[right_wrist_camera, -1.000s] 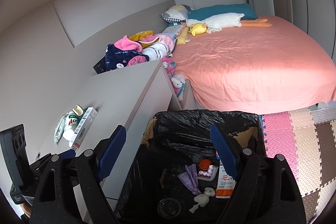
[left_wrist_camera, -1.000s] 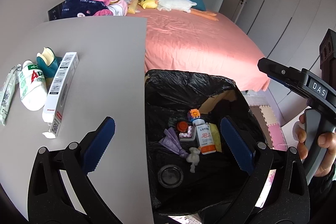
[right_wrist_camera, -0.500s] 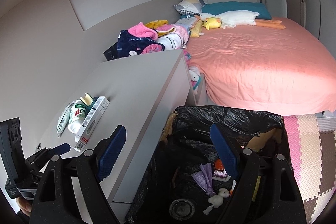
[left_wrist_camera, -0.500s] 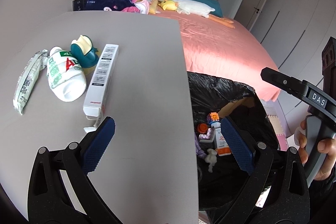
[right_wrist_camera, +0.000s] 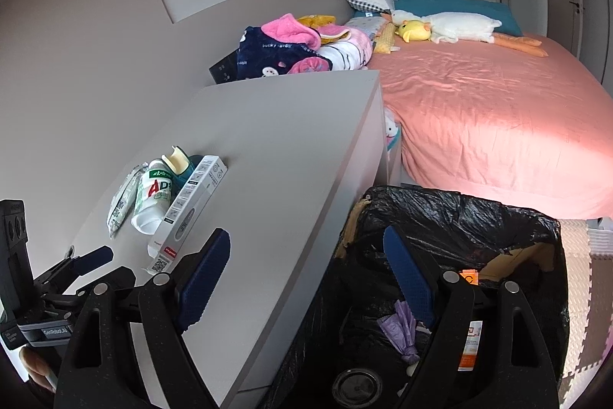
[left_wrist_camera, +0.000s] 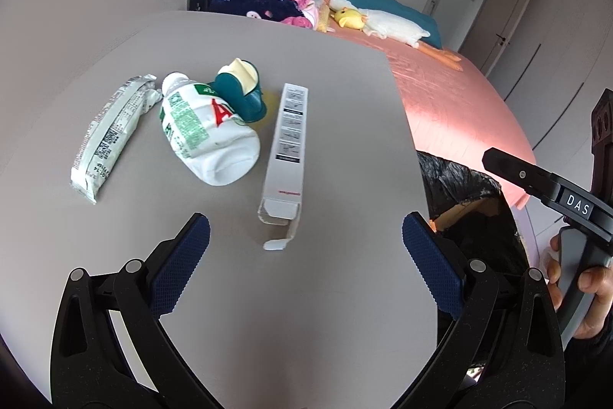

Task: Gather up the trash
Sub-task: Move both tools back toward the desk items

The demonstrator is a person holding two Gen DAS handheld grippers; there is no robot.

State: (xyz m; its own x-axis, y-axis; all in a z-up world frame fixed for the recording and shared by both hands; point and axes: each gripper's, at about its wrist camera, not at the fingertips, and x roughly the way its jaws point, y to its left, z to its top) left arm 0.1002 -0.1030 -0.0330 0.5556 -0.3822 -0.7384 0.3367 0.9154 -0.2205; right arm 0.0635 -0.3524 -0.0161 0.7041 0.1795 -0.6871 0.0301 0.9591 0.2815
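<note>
Black-lined bin (right_wrist_camera: 452, 217) beside desk (left_wrist_camera: 237, 313): some trash in, contents partly hidden by right gripper (right_wrist_camera: 306, 278) | box (left_wrist_camera: 287, 148), bottle (left_wrist_camera: 203, 137), wrapper (left_wrist_camera: 107, 137), teal piece (left_wrist_camera: 241, 94) remain on desk | left gripper (left_wrist_camera: 306, 255) over desk; both grippers' fingers released, empty.

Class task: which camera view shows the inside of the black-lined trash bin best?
The right wrist view: the trash bin gapes below the open right gripper, showing a purple wrapper and other trash inside. The left wrist view catches only its rim beside the desk.
</note>
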